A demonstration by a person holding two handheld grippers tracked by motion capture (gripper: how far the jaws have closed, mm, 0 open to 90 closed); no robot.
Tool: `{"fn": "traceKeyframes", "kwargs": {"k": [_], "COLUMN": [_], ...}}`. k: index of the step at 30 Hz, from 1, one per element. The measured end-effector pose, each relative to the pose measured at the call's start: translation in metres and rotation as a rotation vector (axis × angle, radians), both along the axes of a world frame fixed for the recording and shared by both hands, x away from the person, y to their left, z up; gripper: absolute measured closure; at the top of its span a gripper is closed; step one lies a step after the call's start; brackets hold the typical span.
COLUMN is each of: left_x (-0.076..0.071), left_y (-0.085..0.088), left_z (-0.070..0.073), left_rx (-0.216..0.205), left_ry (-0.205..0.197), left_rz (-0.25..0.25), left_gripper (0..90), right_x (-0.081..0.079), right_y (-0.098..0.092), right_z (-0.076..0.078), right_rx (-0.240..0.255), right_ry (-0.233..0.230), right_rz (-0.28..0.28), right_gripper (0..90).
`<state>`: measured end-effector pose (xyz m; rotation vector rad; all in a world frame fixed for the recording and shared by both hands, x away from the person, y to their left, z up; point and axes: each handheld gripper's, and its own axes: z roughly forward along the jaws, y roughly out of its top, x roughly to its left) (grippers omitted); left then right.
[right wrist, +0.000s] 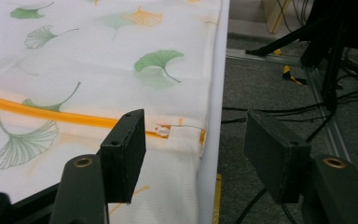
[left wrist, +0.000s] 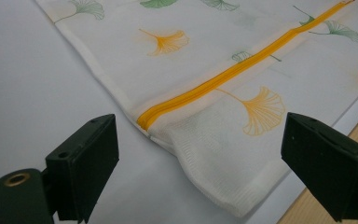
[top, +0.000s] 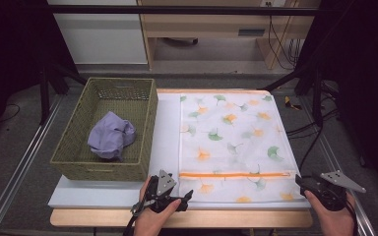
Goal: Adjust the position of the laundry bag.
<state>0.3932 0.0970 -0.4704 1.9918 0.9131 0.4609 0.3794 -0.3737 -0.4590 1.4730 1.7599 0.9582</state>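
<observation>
Left gripper [top: 184, 196]: your jaws stand spread and empty at the near edge of the bench [top: 103, 194], by the near-left corner of the laundry bag [top: 234, 142]; in the left gripper view that corner and the left end of the orange zipper [left wrist: 223, 77] lie between the jaws, untouched. Right gripper [top: 300, 183]: your jaws are also spread with nothing between the pads, sitting at the near-right corner of the bench, just off the bag's right hem; in the right gripper view the white zipper pull [right wrist: 162, 131] shows just past the left jaw, close to the bench's right edge. Laundry bag: white mesh with ginkgo-leaf print, lying flat over the right half of the bench, its right hem nearly at the right edge, zipper running parallel to the near edge. Wicker basket [top: 145, 123]: at the left edge, holding a crumpled lilac cloth [top: 110, 135]. Open room: a bare white strip between basket and bag, and a narrow strip along the near edge.
</observation>
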Motion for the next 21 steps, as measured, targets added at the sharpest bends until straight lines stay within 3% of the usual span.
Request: {"fn": "traceKeyframes", "kwargs": {"k": [9,14,21], "left_x": [-0.008,-0.008,-0.009], "left_y": [-0.003,-0.001,-0.005], "left_z": [-0.003,-0.002,-0.006], "left_rx": [-0.002,-0.015,0.025], "left_ry": [0.011,0.006,-0.004], "left_rz": [0.008,0.010,0.013], "left_gripper": [9.0,8.5,7.2], "right_x": [-0.013,-0.015,-0.014], "right_y": [-0.001,-0.001,0.004], "right_z": [-0.005,-0.006,-0.007], "right_rx": [0.014,0.001,-0.009], "right_ry": [0.047,0.042,0.050], "right_rz": [0.026,0.021,0.054], "right_gripper": [35.0,28.6,27.5]}}
